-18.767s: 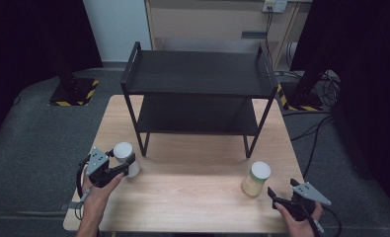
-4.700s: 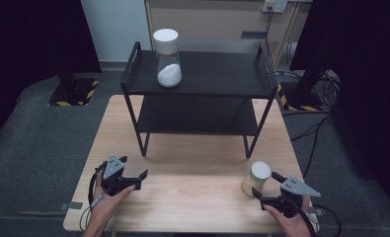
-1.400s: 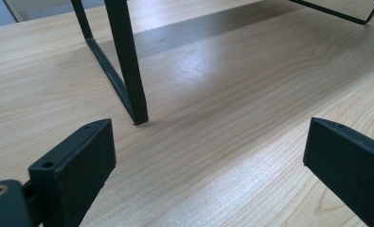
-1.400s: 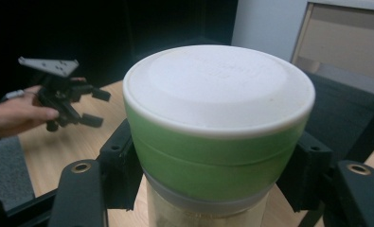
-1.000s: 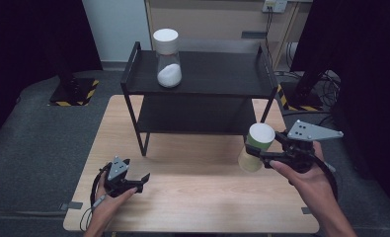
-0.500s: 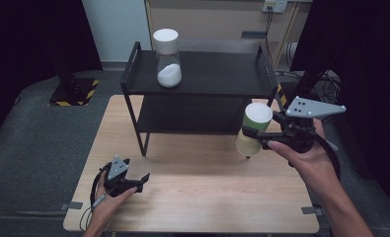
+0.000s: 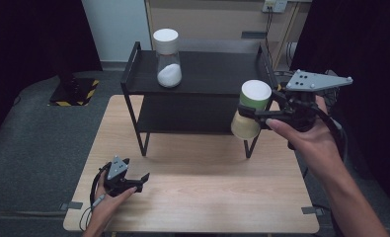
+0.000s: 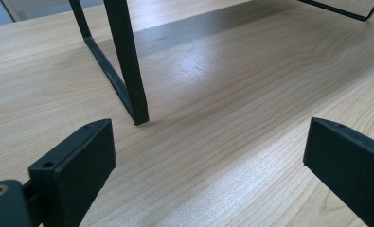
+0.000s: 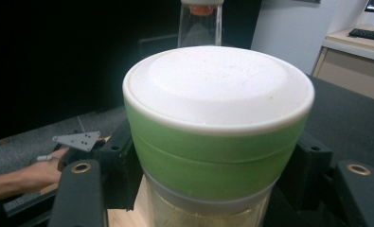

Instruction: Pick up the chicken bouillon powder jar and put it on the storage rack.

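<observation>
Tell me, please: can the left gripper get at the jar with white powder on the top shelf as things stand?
Probably yes. The left gripper rests open and empty on the table, and the jar stands alone near the rack's left end with nothing before it. The hand must rise well up, though.

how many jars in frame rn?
2. One jar with white powder stands on the shelf rack's top tier, at its left. One green-lidded jar is clamped in the right hand-held gripper, raised by the rack's right end.

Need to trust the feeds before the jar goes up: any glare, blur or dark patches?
High view: sharp, surroundings black. Left gripper view: soft glare on the table, jaws slightly blurred. Right gripper view: green-lidded jar looms close, background dark.
</observation>
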`<state>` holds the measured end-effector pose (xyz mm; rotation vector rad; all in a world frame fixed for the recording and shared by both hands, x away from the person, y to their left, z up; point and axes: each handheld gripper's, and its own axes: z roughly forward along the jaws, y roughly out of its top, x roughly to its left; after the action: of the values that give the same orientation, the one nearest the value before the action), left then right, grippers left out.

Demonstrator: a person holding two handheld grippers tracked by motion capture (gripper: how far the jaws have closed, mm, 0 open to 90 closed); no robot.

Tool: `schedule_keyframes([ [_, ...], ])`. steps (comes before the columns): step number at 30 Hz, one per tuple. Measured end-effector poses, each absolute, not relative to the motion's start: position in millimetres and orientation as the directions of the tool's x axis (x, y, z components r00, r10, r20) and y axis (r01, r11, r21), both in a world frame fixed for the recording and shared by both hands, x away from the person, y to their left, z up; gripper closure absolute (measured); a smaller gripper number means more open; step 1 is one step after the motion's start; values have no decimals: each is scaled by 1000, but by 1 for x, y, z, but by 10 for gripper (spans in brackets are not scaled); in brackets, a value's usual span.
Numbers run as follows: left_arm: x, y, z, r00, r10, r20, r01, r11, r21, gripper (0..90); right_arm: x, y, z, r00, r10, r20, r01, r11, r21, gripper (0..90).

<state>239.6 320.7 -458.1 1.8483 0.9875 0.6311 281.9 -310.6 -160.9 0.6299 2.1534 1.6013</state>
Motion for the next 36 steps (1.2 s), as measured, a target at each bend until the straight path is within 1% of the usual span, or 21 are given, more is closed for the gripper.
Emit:
schedule_keyframes([
  [9, 241, 318, -459, 553, 833, 19, 369, -265, 891, 21, 290, -308, -145, -818, 575, -22, 121, 210, 970, 351],
  [20, 241, 317, -460, 559, 829, 21, 370, -272, 888, 21, 311, -295, -127, -788, 613, -58, 111, 234, 966, 351],
  [36, 242, 318, -462, 560, 828, 17, 376, -273, 886, 21, 354, -272, -126, -755, 653, -63, 112, 223, 968, 351],
])
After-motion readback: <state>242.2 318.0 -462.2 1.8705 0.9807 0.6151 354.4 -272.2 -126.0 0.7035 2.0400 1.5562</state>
